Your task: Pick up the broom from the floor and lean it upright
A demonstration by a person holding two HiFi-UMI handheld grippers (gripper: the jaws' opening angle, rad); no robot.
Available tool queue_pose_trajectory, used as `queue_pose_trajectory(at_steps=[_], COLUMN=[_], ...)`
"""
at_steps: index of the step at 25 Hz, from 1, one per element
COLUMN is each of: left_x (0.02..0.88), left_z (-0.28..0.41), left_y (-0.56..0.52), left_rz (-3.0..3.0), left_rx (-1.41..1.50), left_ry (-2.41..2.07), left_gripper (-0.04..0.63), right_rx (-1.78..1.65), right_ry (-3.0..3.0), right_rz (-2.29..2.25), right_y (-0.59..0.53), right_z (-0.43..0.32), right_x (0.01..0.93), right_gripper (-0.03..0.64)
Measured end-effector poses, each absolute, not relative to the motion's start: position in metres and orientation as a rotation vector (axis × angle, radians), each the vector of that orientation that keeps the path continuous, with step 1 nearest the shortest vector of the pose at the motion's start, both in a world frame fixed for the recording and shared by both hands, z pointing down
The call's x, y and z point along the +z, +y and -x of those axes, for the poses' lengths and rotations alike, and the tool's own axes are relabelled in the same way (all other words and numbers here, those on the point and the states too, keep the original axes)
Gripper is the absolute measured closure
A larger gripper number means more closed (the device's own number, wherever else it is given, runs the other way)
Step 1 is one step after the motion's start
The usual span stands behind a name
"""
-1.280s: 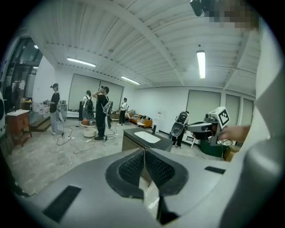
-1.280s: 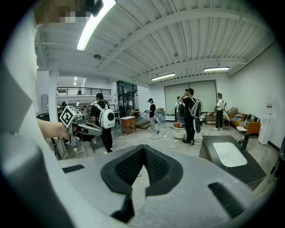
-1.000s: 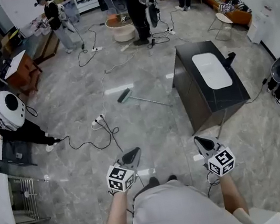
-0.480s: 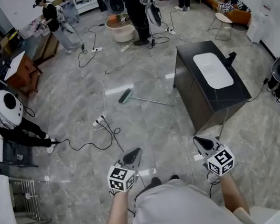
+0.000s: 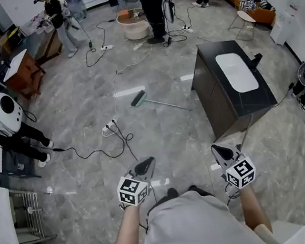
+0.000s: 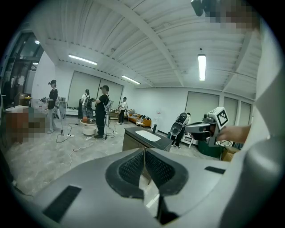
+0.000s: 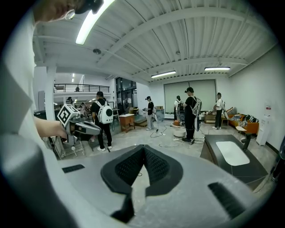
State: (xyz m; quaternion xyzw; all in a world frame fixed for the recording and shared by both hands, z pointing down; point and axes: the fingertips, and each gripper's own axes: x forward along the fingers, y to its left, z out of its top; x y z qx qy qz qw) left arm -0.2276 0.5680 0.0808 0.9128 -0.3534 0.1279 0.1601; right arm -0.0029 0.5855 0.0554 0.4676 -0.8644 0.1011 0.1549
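Left gripper [image 6: 144,153]: ribbed black pads [image 6: 132,168] together

Floor [image 5: 160,131]: grey marbled stone tiles, polished, glossy, with light reflections. Broom [image 5: 138,98]: dark bristle head; thin pale handle, looks like metal. Cabinet [image 5: 219,104]: dark, matt sides. Basin [image 5: 237,72] on top: white, smooth, glossy. Left gripper [image 5: 145,163] and right gripper [image 5: 220,150]: grey matt plastic shell. Pads [image 6: 131,169]: black, ribbed, rubber-like. Desk [image 5: 22,76]: reddish-brown wood. Shirt [image 5: 188,228]: pale cloth.

pale shirt [image 5: 188,228]; dark shoes [image 5: 172,193]; grey left tool [image 5: 146,163], right tool [image 5: 217,149]
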Motion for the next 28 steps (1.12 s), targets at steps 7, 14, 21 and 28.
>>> queue_pose_trajectory(at_steps=[7, 14, 21, 28], left_x=[0.089, 0.098, 0.102, 0.107], left_z=[0.261, 0.273, 0.270, 0.259], left_y=[0.562, 0.542, 0.506, 0.449], left_rz=[-2.584, -2.555, -2.539, -2.522], left_rx=[0.362, 0.351, 0.359, 0.377], left_ry=[-1.034, -1.037, -1.038, -1.053], left_gripper=[0.584, 0.584, 0.584, 0.584], right_rx=[0.309, 0.308, 0.312, 0.349], right_ry=[-2.486, -2.476, -2.465, -2.474], right_rz=[-1.343, -1.329, -1.314, -1.304], right_y=[0.579, 0.554, 0.510, 0.449], right_z=[0.032, 0.040, 0.037, 0.025], right_x=[0.062, 0.063, 0.067, 0.077], right_gripper=[0.616, 0.615, 0.615, 0.617])
